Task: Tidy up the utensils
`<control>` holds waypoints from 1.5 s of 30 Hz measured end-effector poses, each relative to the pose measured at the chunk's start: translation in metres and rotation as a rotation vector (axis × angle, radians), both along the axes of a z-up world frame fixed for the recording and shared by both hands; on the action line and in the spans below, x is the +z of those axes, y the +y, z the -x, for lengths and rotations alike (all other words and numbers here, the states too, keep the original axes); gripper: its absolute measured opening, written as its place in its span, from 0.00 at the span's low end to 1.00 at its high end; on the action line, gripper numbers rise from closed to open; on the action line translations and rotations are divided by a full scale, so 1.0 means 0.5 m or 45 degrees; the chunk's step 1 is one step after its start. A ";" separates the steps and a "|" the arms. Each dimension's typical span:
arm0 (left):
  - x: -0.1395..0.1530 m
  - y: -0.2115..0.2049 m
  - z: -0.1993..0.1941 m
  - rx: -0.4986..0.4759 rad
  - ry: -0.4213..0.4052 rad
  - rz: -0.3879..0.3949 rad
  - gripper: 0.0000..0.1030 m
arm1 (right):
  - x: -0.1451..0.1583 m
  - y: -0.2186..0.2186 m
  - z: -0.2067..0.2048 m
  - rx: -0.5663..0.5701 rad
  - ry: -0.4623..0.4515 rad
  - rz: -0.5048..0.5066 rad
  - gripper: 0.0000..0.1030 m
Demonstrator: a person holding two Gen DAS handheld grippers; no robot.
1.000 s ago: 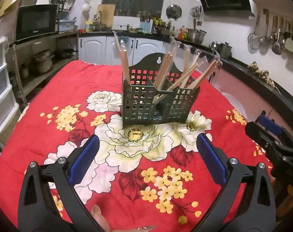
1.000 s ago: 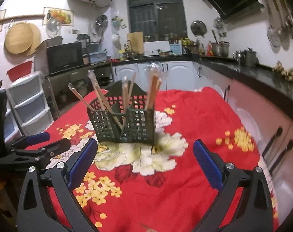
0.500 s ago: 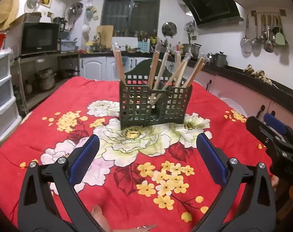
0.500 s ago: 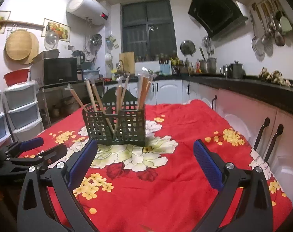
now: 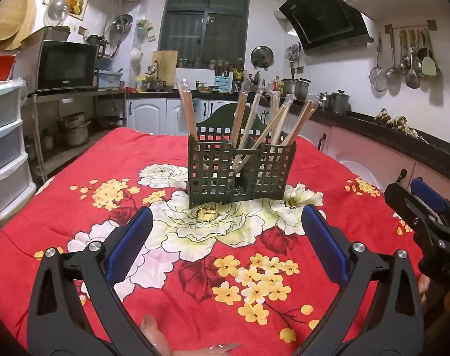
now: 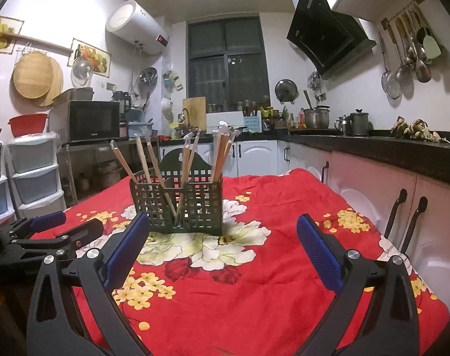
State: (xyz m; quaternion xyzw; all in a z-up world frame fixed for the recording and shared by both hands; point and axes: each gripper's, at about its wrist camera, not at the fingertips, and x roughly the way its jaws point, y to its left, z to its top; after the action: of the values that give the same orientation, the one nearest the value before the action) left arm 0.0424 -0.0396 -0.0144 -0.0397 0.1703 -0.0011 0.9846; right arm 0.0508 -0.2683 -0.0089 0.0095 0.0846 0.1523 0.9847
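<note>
Change over the last second. Both wrist views have tilted upward: the ceiling, water heater [image 6: 136,28] and range hood [image 6: 328,44] now fill more of the frame, and the red floral cloth [image 5: 76,184] less. The green lattice utensil holder [image 5: 241,172] with its wrapped chopsticks [image 5: 186,109] appears lower and more level. In the left wrist view the right gripper [image 5: 414,198] sits lower at the right edge.
</note>
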 end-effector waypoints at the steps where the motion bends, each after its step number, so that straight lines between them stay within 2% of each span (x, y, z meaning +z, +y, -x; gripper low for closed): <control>1: 0.000 0.000 0.000 -0.001 0.000 0.000 0.90 | 0.000 0.000 0.001 0.000 -0.002 0.003 0.94; 45: -0.006 0.007 -0.001 0.015 0.016 0.020 0.90 | -0.003 -0.002 0.000 0.003 0.005 -0.003 0.94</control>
State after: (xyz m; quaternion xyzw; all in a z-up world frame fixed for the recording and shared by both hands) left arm 0.0428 -0.0361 -0.0171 -0.0485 0.1762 0.0036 0.9832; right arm 0.0509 -0.2693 -0.0106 0.0109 0.0864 0.1537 0.9843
